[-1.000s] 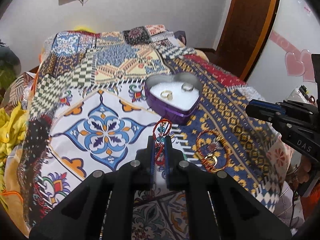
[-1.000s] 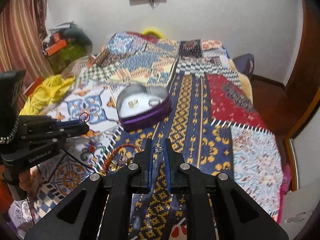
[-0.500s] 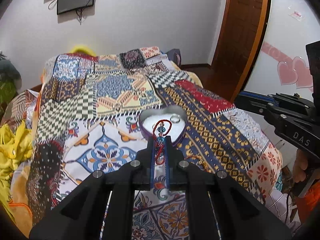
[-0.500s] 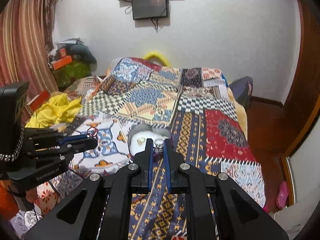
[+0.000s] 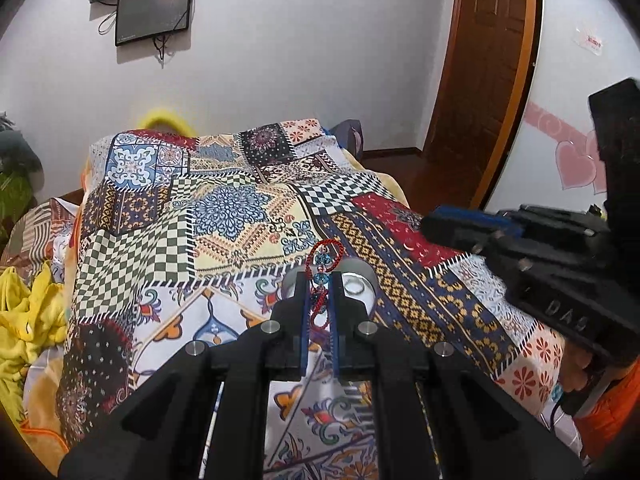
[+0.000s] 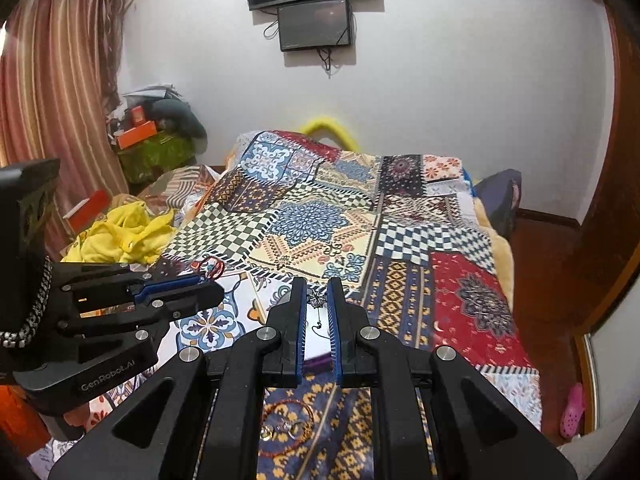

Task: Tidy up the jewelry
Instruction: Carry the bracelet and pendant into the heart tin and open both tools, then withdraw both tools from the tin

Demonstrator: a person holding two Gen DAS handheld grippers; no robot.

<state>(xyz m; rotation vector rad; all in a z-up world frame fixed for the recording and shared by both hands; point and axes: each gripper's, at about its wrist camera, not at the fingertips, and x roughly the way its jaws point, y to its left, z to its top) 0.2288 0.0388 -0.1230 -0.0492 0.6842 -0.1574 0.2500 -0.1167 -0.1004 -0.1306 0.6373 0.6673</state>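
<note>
Left gripper (image 5: 319, 300) clamps red beaded earring (image 5: 322, 276); right gripper (image 6: 317, 300) pinches silver star earring (image 6: 317, 301). Both hang above heart-shaped tin (image 5: 362, 276). Lower each inside tin rim, release slowly, one at a time.

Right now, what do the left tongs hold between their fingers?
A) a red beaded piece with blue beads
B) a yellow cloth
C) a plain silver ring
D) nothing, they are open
A: in the left wrist view the left tongs are shut on the red beaded piece, whose red loop and blue beads stick up above the fingertips, while a silver ring lies in the tin behind.
</note>
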